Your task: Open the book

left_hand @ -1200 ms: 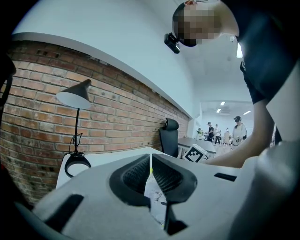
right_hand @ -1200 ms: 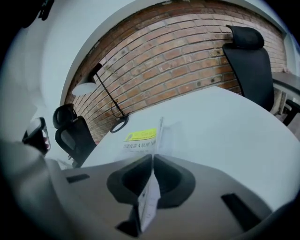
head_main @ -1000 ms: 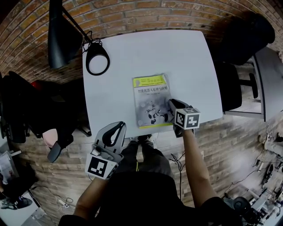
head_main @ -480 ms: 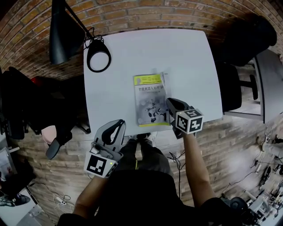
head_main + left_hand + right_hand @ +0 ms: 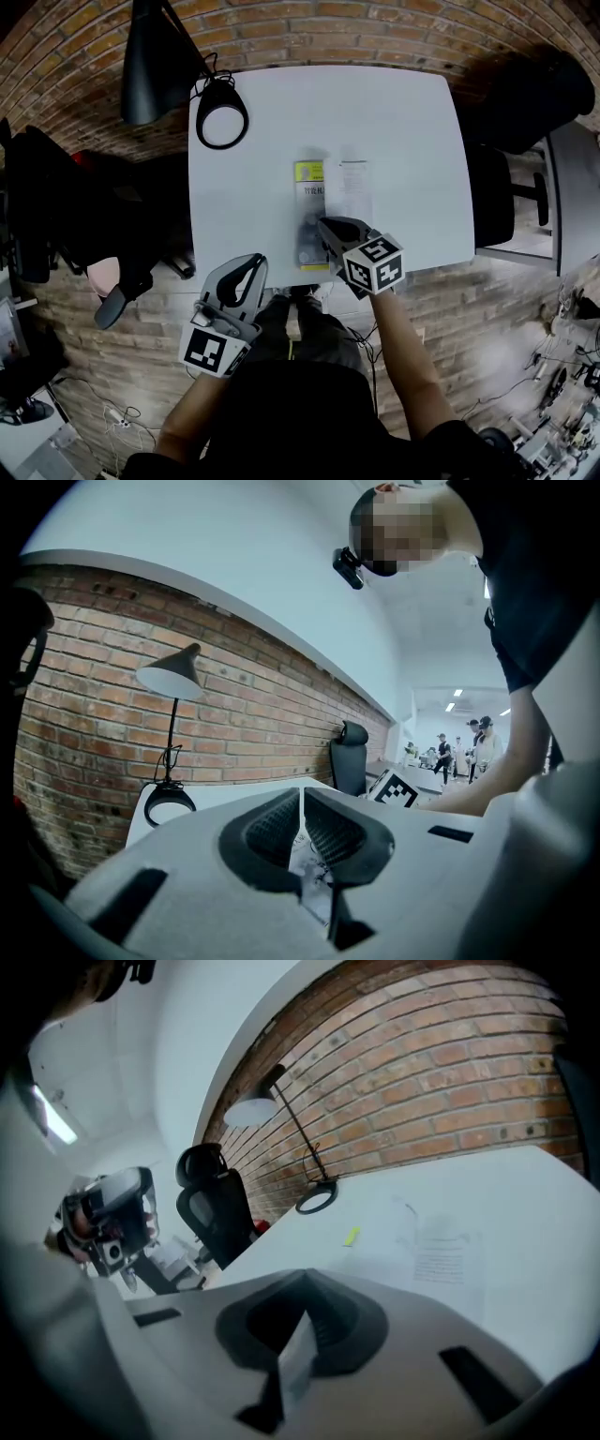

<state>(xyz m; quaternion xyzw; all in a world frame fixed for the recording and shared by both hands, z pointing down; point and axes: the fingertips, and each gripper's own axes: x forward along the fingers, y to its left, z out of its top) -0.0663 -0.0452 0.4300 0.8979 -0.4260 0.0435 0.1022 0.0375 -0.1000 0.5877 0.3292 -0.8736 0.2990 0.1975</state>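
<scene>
Now the right tool (image 5: 325,226) pinches the front cover (image 5: 310,208) of the book (image 5: 353,187), lying mid-tabletop (image 5: 403,122); the cover stands nearly on edge. It is best swung leftward in an arc about the spine, without dragging the book. The left tool (image 5: 249,270), pressed together on nothing, hangs off the near edge. The spine is hidden and the print is blurred.

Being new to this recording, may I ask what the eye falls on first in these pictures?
The book in the middle of the white table stands half open: the right tongs are shut on its cover, held up over a white printed page. A black desk lamp stands at the table's far left corner, and the left tongs hover shut by the near edge.
</scene>
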